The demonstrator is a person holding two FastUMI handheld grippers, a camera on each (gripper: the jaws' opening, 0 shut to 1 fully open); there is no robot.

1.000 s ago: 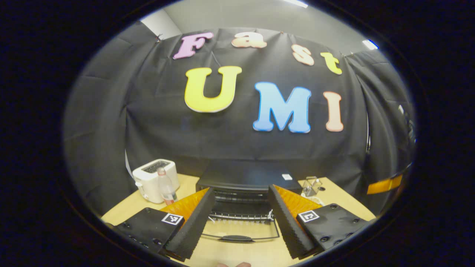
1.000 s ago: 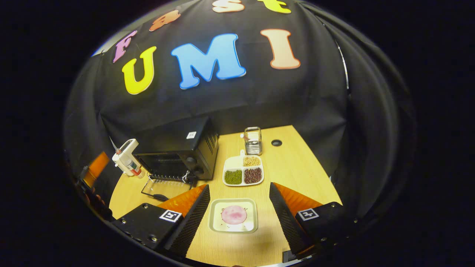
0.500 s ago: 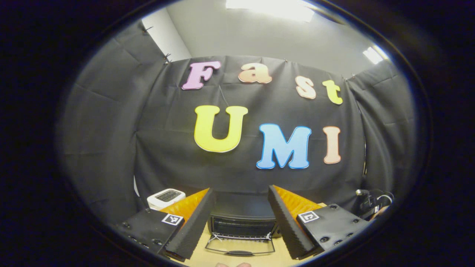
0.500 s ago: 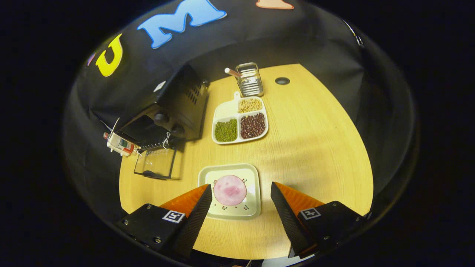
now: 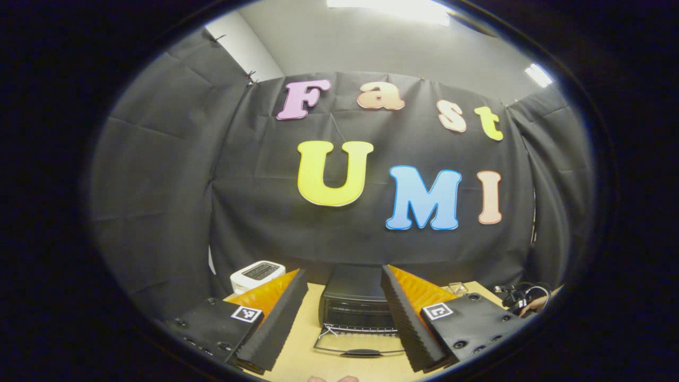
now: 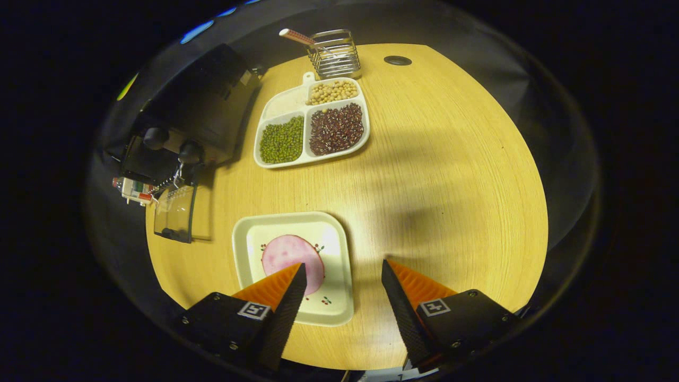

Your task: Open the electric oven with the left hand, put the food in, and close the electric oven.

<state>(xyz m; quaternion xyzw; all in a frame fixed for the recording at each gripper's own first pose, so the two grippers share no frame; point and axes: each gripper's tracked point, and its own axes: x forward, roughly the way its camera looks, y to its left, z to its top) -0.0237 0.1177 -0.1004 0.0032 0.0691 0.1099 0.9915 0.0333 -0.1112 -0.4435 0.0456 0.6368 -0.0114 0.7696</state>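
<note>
Two sets of tongs stand apart and empty. Nearest, the right tongs hang over the square plate carrying the pink meat slice; one finger overlaps the slice. Grip the plate's near rim, I judge, and keep it level. Farther off, the left tongs face the electric oven, its door lying open on the surface.

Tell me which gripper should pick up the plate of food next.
Right. The right gripper is open, low over the plate with the pink slice, one finger already above it. The left gripper faces the oven, whose door is down.
</note>
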